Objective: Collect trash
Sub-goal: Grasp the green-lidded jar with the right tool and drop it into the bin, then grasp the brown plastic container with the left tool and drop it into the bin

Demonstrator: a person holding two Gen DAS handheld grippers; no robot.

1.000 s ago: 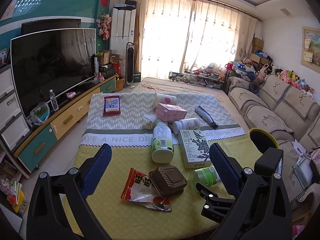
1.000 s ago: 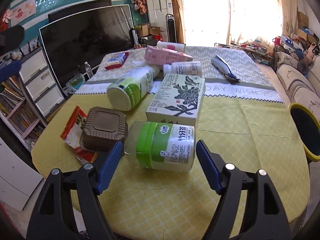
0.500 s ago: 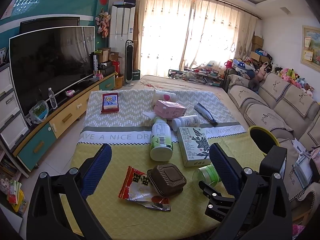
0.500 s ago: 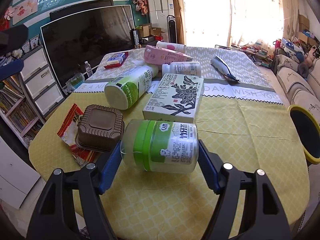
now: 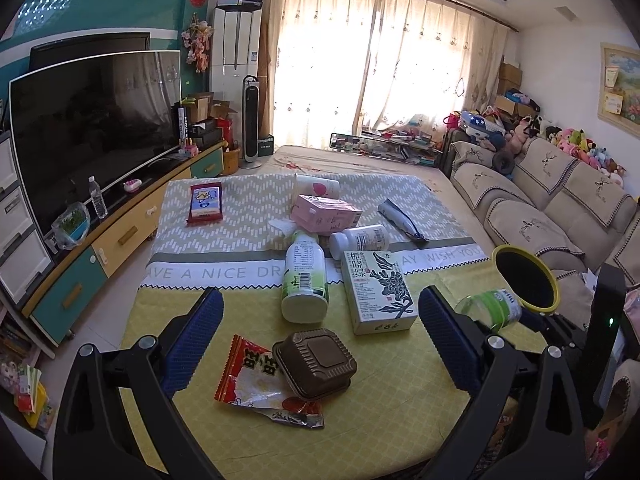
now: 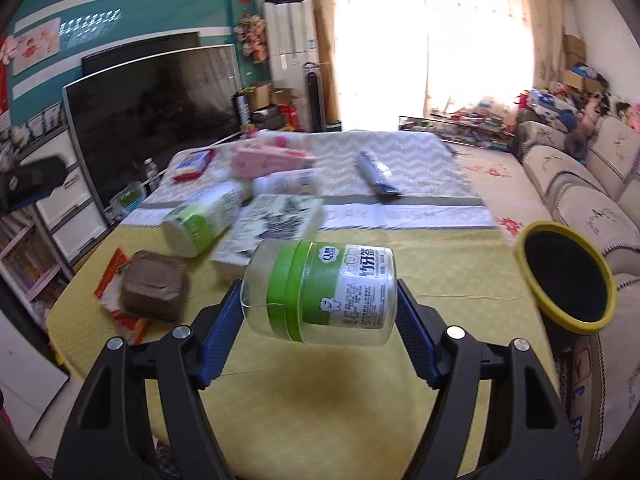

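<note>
My right gripper (image 6: 318, 322) is shut on a clear plastic jar with a green band and white label (image 6: 320, 292), held on its side and lifted off the yellow tablecloth (image 6: 320, 400). In the left wrist view the same jar (image 5: 494, 308) hangs near the yellow-rimmed black bin (image 5: 524, 284) at the table's right edge. The bin (image 6: 566, 276) also shows right of the jar in the right wrist view. My left gripper (image 5: 320, 336) stands open above a brown lidded box (image 5: 316, 362) and a red snack wrapper (image 5: 256, 380), touching neither.
On the table lie a green-labelled bottle (image 5: 304, 276), a white box with leaf print (image 5: 378, 290), a small white bottle (image 5: 360, 238), a pink carton (image 5: 324, 212), a red packet (image 5: 205, 202) and a dark tube (image 5: 402, 222). TV (image 5: 92, 128) left, sofa (image 5: 560, 200) right.
My right gripper closed on the green-banded jar and lifted it off the cloth, carrying it right toward the bin. The left gripper stayed about where it was.
</note>
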